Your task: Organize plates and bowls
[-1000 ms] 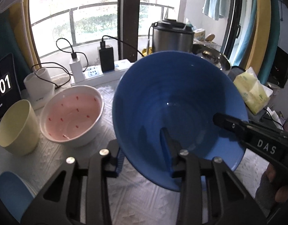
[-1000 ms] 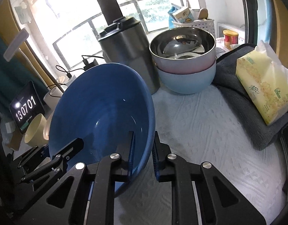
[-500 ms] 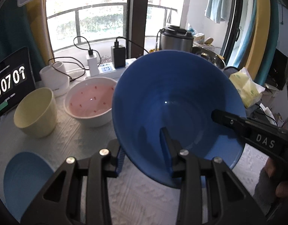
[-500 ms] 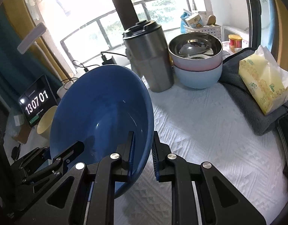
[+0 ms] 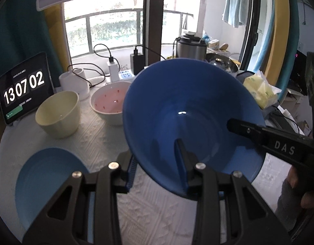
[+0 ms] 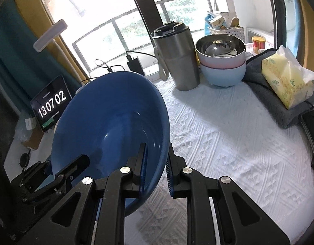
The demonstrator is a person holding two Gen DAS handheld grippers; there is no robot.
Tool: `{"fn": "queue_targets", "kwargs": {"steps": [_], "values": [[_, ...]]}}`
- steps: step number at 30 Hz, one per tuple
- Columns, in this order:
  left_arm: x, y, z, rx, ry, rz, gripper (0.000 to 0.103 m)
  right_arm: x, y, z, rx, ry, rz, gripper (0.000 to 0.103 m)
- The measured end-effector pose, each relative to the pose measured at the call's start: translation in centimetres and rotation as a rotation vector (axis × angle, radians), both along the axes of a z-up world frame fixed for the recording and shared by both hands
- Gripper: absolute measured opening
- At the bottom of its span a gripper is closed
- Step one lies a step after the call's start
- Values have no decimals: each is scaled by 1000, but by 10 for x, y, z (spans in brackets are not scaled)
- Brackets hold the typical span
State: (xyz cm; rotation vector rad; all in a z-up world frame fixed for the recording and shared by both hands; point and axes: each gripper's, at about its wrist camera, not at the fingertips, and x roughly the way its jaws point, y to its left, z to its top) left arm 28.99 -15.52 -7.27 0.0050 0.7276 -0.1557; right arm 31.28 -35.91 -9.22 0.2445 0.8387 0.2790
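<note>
Blue glossy bowl [image 5: 189,110] | both tools clamp opposite rims: left tool [image 5: 157,169], right tool [image 6: 155,167] | I'd keep it level (glaze looks slippery).

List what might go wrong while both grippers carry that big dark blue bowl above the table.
1. The big dark blue bowl is tilted, and the left gripper and right gripper each pinch only its rim, so it may slip.
2. The pink-lined bowl with red specks and the cream bowl sit close beside it; a sideways swing might knock them.
</note>
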Motion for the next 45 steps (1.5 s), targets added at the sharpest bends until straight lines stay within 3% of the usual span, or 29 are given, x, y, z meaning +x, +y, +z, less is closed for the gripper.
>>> {"fn": "queue_targets", "kwargs": {"steps": [16, 28, 32, 37, 43, 45], "values": [[-36, 12, -7, 24, 17, 41, 36, -29, 11, -12, 24, 48, 50, 19], [-33, 13, -23, 49, 88, 56, 36, -24, 22, -33, 26, 135, 75, 22], [-29, 11, -28, 58, 119, 58, 37, -21, 21, -36, 31, 152, 67, 32], [-28, 15, -20, 57, 111, 63, 37, -19, 16, -26, 22, 109, 52, 44], [-33, 29, -12, 38, 99, 87, 39, -15, 13, -13, 12, 76, 37, 45], [-37, 35, -8, 25, 86, 93, 46, -14, 13, -12, 9, 73, 35, 45]]}}
